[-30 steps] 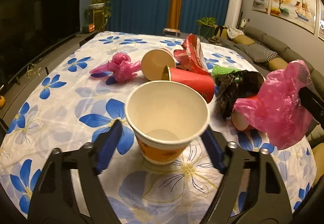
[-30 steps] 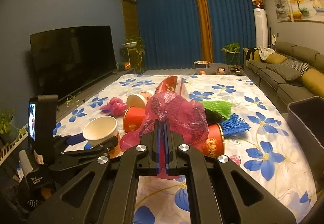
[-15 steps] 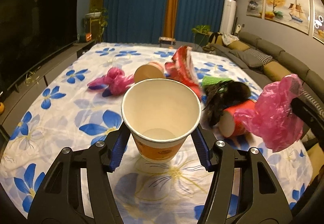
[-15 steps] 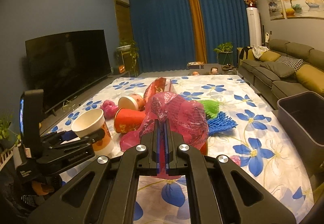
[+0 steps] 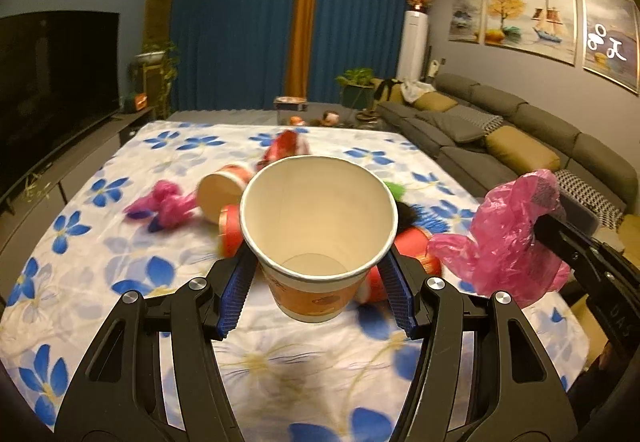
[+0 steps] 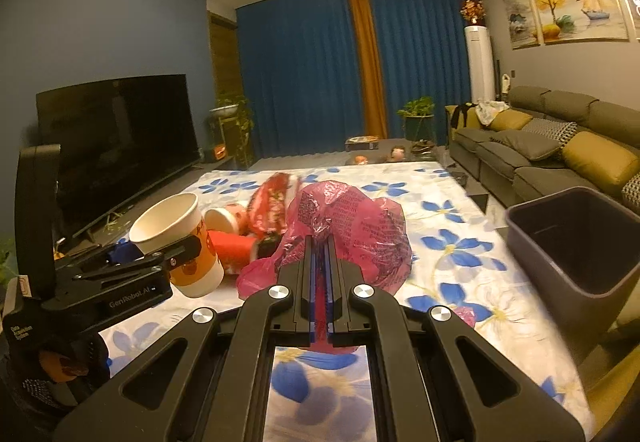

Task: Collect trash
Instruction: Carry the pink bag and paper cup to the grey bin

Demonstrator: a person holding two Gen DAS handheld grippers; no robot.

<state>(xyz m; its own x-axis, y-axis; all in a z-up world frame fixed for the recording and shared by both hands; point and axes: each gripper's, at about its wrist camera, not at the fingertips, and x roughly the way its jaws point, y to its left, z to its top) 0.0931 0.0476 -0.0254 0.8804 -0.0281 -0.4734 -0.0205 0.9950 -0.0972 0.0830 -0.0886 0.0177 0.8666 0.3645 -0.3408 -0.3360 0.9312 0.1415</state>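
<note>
The left gripper [image 5: 318,290] has its two blue-padded fingers [image 5: 234,296] closed against the sides of an upright white paper cup with an orange printed band [image 5: 318,230], holding it clear above the white tablecloth with blue flowers [image 5: 68,238]; the cup's open mouth faces up and it sits at about 12 o'clock from the gripper in the left wrist view. In the right wrist view the same cup [image 6: 176,242] appears at roughly 9 o'clock, tilted slightly and off the cloth. The right gripper [image 6: 320,282] has its fingers pressed almost together on a crumpled pink plastic bag with printed text [image 6: 352,230], which bulges out ahead of the tips at 12 o'clock; the left wrist view shows that bag [image 5: 516,238] hanging at about 3 o'clock. A dark grey rectangular plastic bin [image 6: 580,242] stands open at 3 o'clock in the right wrist view, beside the table edge. More litter lies on the cloth behind the cup: a red paper cup on its side [image 5: 230,230], a tan-mouthed paper cup on its side [image 5: 224,190], a knotted pink plastic scrap [image 5: 168,202] at 10 o'clock, and a red foil wrapper [image 5: 286,148] at 12 o'clock
</note>
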